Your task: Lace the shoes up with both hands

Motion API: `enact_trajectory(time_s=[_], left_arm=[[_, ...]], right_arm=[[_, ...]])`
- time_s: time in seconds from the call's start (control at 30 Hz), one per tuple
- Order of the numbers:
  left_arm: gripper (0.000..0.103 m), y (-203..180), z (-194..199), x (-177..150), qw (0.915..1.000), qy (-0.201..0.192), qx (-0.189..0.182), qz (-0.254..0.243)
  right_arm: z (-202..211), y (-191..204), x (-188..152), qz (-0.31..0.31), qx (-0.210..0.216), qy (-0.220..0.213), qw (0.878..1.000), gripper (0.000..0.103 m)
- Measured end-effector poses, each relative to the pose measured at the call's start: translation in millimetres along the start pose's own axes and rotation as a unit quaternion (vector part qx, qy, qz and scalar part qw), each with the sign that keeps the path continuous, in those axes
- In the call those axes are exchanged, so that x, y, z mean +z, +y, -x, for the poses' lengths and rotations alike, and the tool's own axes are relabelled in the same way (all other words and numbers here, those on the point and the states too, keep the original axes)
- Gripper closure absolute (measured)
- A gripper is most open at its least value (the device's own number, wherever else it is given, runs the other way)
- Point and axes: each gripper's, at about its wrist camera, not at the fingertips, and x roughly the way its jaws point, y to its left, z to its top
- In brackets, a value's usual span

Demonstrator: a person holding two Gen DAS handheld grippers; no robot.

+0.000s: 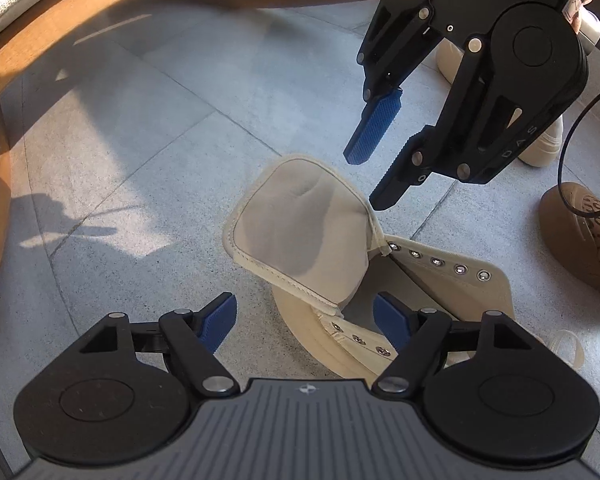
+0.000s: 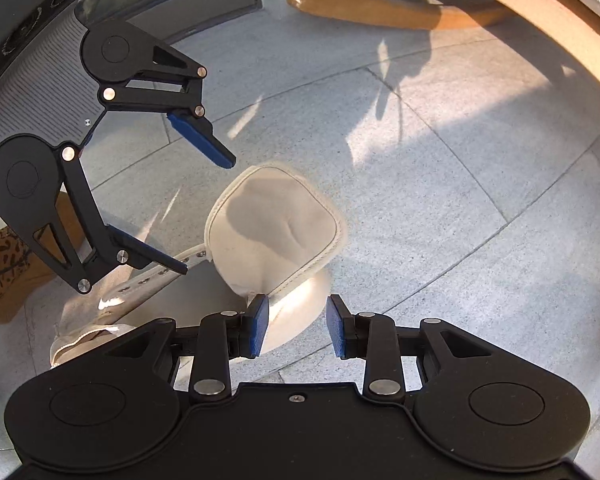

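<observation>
On the grey tiled floor (image 1: 148,128) lies the cream shoe (image 1: 452,292), tipped on its side with its tongue (image 1: 300,224) folded out and up toward both cameras and its rows of metal eyelets (image 1: 436,261) bare. No lace runs through any eyelet that shows; a pale loop at the right edge of the left view may be the lace, but it is too small to tell.

The left claw (image 1: 304,324) hovers over the shoe with its jaws wide apart, one pad beside the tongue and the other over the opening near the lower eyelets, clamped on nothing. The right claw (image 2: 296,328) stands partly apart, also empty, its left pad just beside the tongue's lower edge.

By my judgement lacing has not begun, and the first risk is the tongue: it covers the throat of the shoe, so a claw reaching for an eyelet could pinch the tongue instead. The shoe rests loose on smooth tile, so a push from one claw without the other steadying it would likely slide or roll it. Both claws crowd the same small area and could knock together. A second, leopard-print shoe (image 1: 596,236) sits nearby and could get bumped. Strong sun and shadow also make thin cream lace hard to spot.
</observation>
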Motion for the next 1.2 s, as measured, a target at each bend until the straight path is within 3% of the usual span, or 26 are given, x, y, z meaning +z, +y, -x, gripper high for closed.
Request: enact_trajectory(time_s=[0.1, 0.3, 0.43, 0.57, 0.73, 0.83, 0.93, 1.1, 1.2], left_arm=[[0.033, 4.0, 2.0, 0.7, 0.9999, -0.011, -0.012, 0.002], [0.039, -12.3, 11.1, 2.1, 0.997, -0.033, 0.0, -0.07], [0.055, -18.5, 15.3, -0.8, 0.9931, -0.028, 0.013, -0.113], [0.079, -22.2, 15.0, -4.9, 0.9903, -0.008, 0.005, -0.139], [0.089, -33.2, 18.9, -13.2, 0.9828, 0.0, -0.005, -0.184], [0.089, -39.2, 21.4, -15.4, 0.9786, 0.001, -0.014, -0.205], [0.09, -43.0, 21.7, -17.1, 0.9782, 0.003, -0.016, -0.207], [0.089, -41.8, 23.2, -19.3, 0.9814, 0.003, -0.012, -0.192], [0.078, -29.1, 22.5, -17.2, 0.9892, 0.01, -0.001, -0.146]], right_arm=[[-0.8, -1.3, 1.2, 0.0, 0.004, -0.006, 1.0, 0.073], [7.3, 2.6, 3.7, 0.021, 0.0, -0.028, 0.999, 0.072], [9.9, 5.8, 3.8, 0.048, -0.008, -0.022, 0.999, 0.072], [11.0, 8.2, 2.4, 0.072, -0.017, -0.016, 0.997, 0.072], [16.0, 18.1, 3.7, 0.113, -0.024, -0.025, 0.993, 0.072], [24.2, 29.0, 0.9, 0.142, 0.006, -0.044, 0.989, 0.073], [24.5, 41.6, -2.0, 0.168, 0.016, -0.044, 0.985, 0.099], [22.0, 50.1, -7.5, 0.197, 0.015, -0.029, 0.98, 0.099], [20.3, 37.2, -5.0, 0.158, 0.012, -0.014, 0.987, 0.09]])
